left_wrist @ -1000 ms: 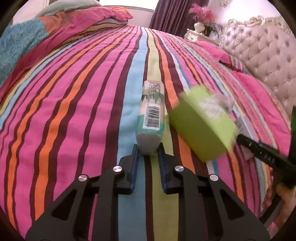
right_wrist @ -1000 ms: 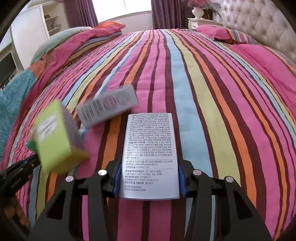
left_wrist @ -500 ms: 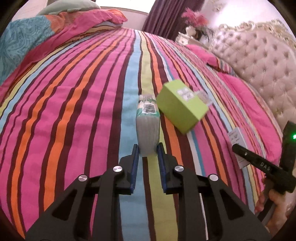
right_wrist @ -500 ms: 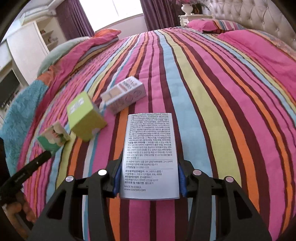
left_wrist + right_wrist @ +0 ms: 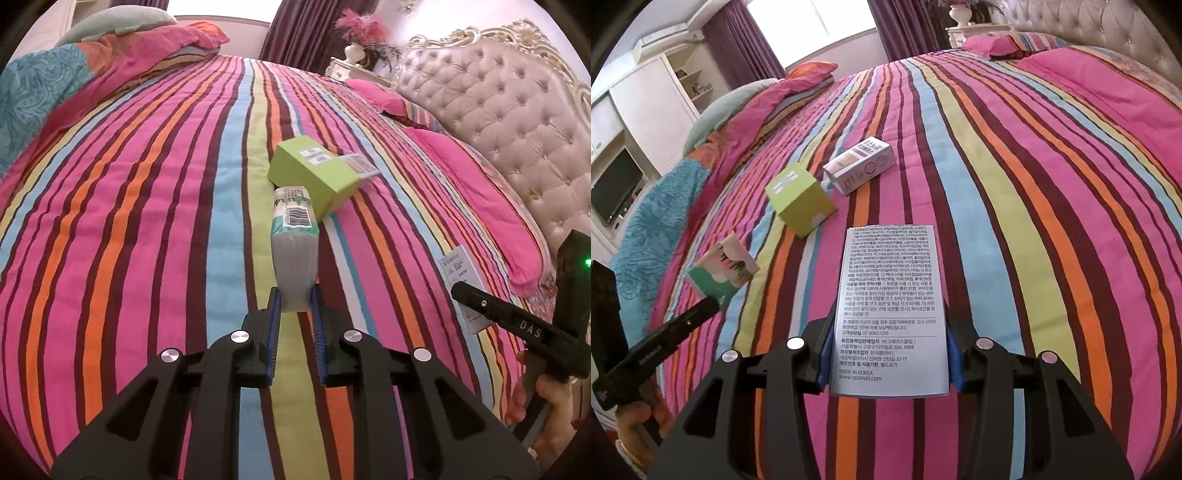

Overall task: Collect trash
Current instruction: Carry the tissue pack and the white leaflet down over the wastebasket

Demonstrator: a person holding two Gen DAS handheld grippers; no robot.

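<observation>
Left wrist: my left gripper [image 5: 295, 306] clamps a teal carton [image 5: 294, 240] above the striped bedspread [image 5: 147, 221]. Green box [image 5: 314, 173] lies just ahead, touching the carton's far end. Headboard [image 5: 498, 110] right.

Right wrist: my right gripper [image 5: 888, 354] grips a printed box [image 5: 890, 306]. Green box [image 5: 801, 199] and white box [image 5: 860, 170] lie ahead-left on the bedspread [image 5: 1015, 184].

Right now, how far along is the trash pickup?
Nothing looks binned yet; no bin is in view. In hand: the left claw is shut on a teal box, and the right claw is shut on a white box. Left on the bedspread: a green box and a grey box.
</observation>
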